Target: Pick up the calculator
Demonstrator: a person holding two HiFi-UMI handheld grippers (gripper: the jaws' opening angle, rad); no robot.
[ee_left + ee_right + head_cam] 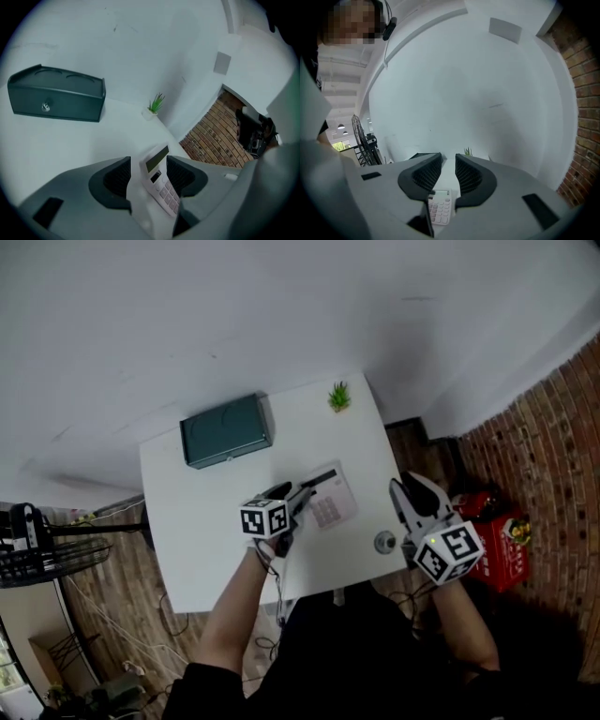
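A white calculator (333,504) with a dark display lies flat on the white table (187,549), right of the middle. My left gripper (296,495) is right at its left end. In the left gripper view the calculator (159,183) sits between the spread jaws of the left gripper (149,168), with a strip of white showing beside the left pad, so it looks unclamped. My right gripper (414,491) hangs past the table's right edge, jaws a little apart and empty. In the right gripper view the calculator (440,209) shows low through the gap of the right gripper (448,171).
A dark green box (225,429) stands at the back left of the table and a small potted plant (339,396) at the back edge. A small round grey thing (384,542) lies near the front right corner. A red crate (492,540) sits on the brick floor to the right.
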